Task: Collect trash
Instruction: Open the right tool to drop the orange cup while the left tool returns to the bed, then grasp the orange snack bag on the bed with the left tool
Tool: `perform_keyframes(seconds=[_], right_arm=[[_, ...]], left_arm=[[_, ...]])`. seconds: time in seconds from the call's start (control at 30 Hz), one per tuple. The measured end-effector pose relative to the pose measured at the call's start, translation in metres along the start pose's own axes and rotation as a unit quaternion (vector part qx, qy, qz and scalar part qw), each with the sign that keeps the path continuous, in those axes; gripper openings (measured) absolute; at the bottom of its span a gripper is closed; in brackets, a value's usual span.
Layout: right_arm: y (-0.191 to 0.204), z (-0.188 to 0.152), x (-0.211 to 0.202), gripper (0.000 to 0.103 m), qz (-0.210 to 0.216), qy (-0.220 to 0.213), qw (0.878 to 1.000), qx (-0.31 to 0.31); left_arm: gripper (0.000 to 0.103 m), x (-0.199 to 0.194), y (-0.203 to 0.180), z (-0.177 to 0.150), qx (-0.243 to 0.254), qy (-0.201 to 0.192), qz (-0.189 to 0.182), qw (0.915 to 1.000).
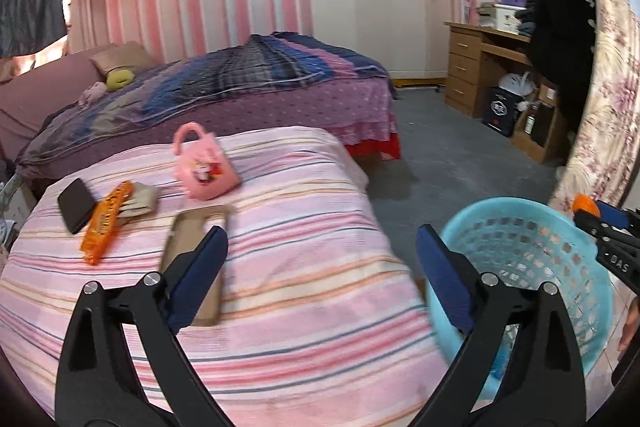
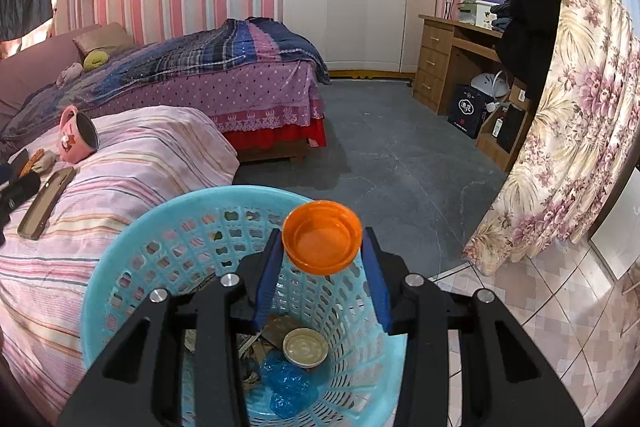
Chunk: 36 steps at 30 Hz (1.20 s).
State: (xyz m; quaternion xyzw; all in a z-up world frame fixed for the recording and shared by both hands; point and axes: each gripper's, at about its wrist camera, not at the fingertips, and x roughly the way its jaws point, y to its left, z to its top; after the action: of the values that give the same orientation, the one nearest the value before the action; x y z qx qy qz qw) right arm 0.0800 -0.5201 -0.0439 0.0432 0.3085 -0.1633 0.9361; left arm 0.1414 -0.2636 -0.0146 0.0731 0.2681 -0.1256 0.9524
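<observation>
My right gripper (image 2: 322, 247) is shut on an orange lid (image 2: 322, 237) and holds it over the light blue basket (image 2: 120, 259). The basket holds a white lid (image 2: 305, 347), blue plastic (image 2: 288, 387) and scraps. My left gripper (image 1: 320, 259) is open and empty above the pink striped bed cover (image 1: 280, 287), with the basket (image 1: 560, 227) to its right. An orange snack wrapper (image 1: 105, 223) lies on the cover at the left. The right gripper with the orange lid (image 1: 585, 205) shows at the far right of the left wrist view.
On the striped cover lie a black phone (image 1: 76, 205), a brown phone case (image 1: 192, 239), a grey cloth (image 1: 140, 203) and a tipped pink mug (image 1: 204, 165). A purple bed (image 1: 240, 87) stands behind. A wooden desk (image 2: 452, 59) and floral curtain (image 2: 568, 107) are at the right.
</observation>
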Motion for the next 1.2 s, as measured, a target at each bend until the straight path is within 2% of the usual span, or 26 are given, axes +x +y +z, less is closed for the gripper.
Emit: perform_keyframes(seconds=[0.03,0.1,0.13,0.23,0.3,0.5,0.63,0.73,0.9,1.1,1.2], right_arm=[[0.001,0.0,0.0,0.044,-0.001,-0.001,1.0,0.0],[0.005,0.0,-0.002,0.071,-0.007,-0.009,1.0,0.003],[0.007,0.001,-0.002,0.075,-0.007,-0.01,1.0,0.003],[0.019,0.005,-0.001,0.078,-0.009,-0.012,1.0,0.003],[0.026,0.009,0.0,0.085,-0.009,-0.014,1.0,0.002],[0.065,0.021,0.0,0.09,0.001,-0.025,0.999,-0.023],[0.094,0.027,0.004,0.091,0.024,-0.023,0.999,-0.031],[0.118,0.031,0.01,0.091,0.044,-0.017,0.998,-0.028],[0.165,0.034,0.025,0.091,0.069,-0.007,0.997,-0.033],[0.209,0.031,0.037,0.091,0.085,0.006,0.995,-0.055],[0.224,0.03,0.041,0.091,0.088,0.013,0.994,-0.062]], left_arm=[[0.093,0.0,0.007,0.0,-0.003,-0.001,0.005,1.0],[0.095,-0.002,0.022,0.0,-0.01,-0.004,0.015,0.9998],[0.096,-0.002,0.029,-0.001,-0.014,-0.004,0.019,0.9997],[0.097,-0.002,0.046,-0.005,-0.019,-0.004,0.03,0.9994],[0.097,-0.001,0.059,-0.008,-0.015,-0.003,0.042,0.999],[0.097,0.002,0.11,-0.011,-0.012,0.001,0.091,0.9958],[0.097,0.013,0.159,-0.015,-0.03,0.017,0.122,0.9919],[0.097,0.028,0.2,-0.023,-0.05,0.044,0.139,0.988],[0.097,0.056,0.247,-0.033,-0.068,0.08,0.167,0.9804],[0.096,0.084,0.279,-0.034,-0.093,0.108,0.162,0.9765],[0.084,0.1,0.29,-0.033,-0.111,0.125,0.136,0.9766]])
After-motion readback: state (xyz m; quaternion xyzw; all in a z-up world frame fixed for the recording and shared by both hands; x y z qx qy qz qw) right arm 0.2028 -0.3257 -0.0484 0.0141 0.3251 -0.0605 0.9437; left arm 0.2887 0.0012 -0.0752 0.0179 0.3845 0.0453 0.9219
